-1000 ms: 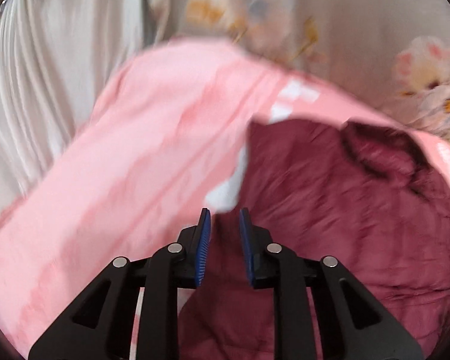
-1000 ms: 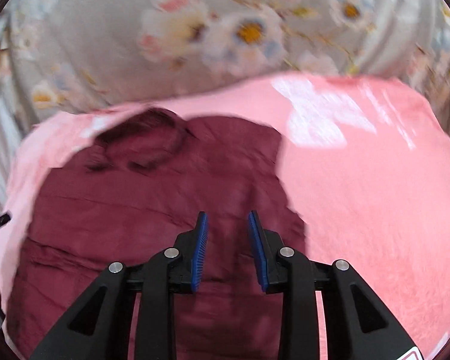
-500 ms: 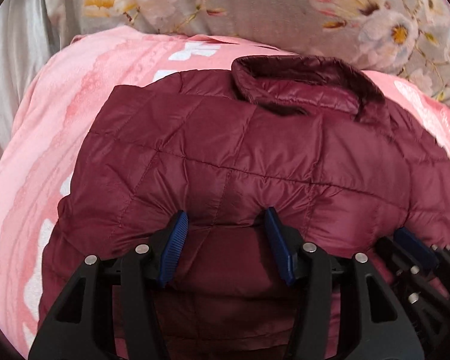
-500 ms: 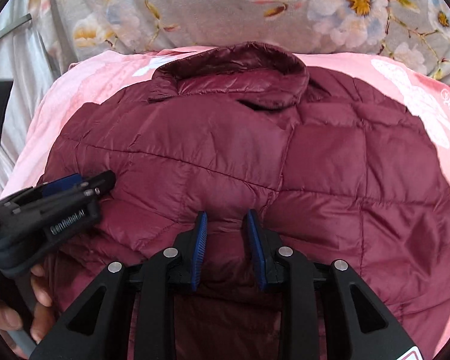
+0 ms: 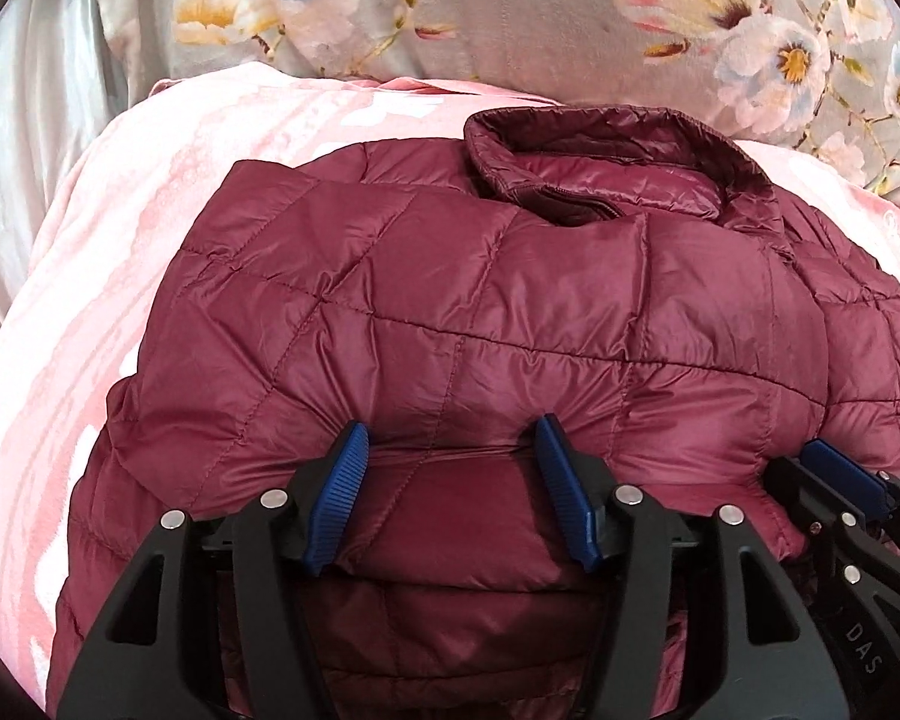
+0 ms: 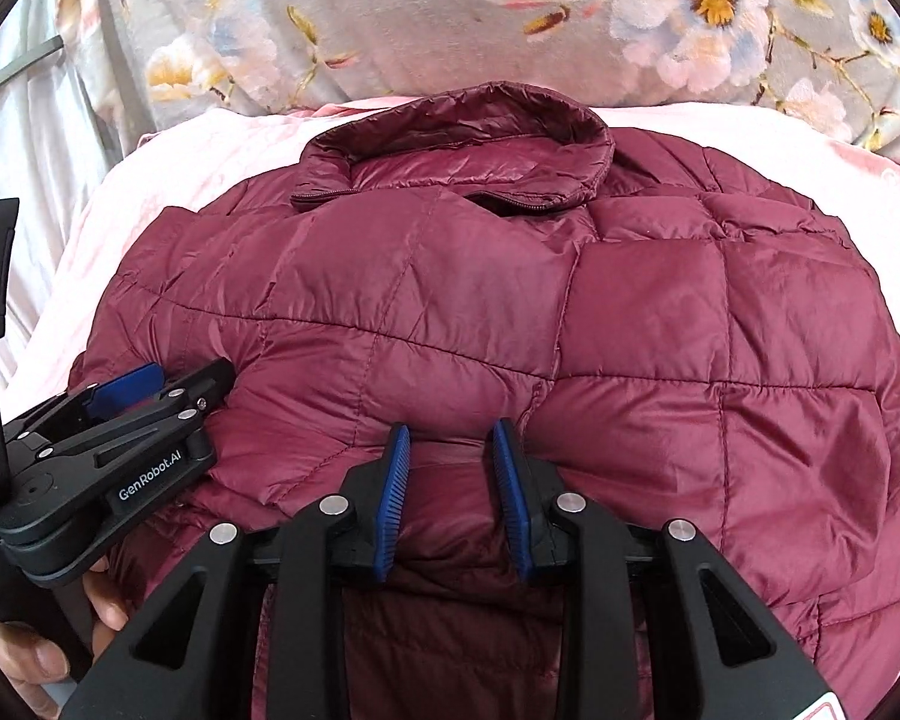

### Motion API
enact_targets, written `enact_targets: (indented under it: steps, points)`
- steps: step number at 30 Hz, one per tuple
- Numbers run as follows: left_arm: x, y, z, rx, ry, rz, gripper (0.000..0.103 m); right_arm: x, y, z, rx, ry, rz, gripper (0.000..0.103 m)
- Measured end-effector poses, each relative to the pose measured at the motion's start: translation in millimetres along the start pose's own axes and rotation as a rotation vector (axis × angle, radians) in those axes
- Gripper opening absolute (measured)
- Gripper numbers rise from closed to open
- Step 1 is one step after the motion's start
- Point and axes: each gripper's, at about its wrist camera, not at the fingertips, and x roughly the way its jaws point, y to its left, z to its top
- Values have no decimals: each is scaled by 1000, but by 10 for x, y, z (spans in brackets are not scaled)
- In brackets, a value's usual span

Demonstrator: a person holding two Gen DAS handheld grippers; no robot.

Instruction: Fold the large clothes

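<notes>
Your left gripper (image 5: pixel 450 438) is opening off the maroon quilted puffer jacket (image 5: pixel 480 312); right gripper (image 6: pixel 450 444) pinches its folded edge. Fold's laid over the pink blanket (image 5: pixel 90 276) since a sec ago.

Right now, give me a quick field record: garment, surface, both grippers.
garment: maroon quilted jacket, folded over, collar at far end
surface: pink blanket with floral bedding behind
left gripper: jaws opening, folded edge between the pads
right gripper: pads pressed on a pinch of the folded edge
</notes>
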Motion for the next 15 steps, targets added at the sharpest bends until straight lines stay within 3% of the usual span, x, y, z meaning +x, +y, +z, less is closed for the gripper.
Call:
enact_targets:
  steps: [9,12,15]
  points:
    - [4,-17,-1,9,-1,26,63,4,12,1,-5,0,5,32]
    - [6,-18,-5,9,0,30,66,7,32,2,-13,2,32,45]
    - [8,-16,-4,6,1,32,78,10,71,7,-35,8,51,60]
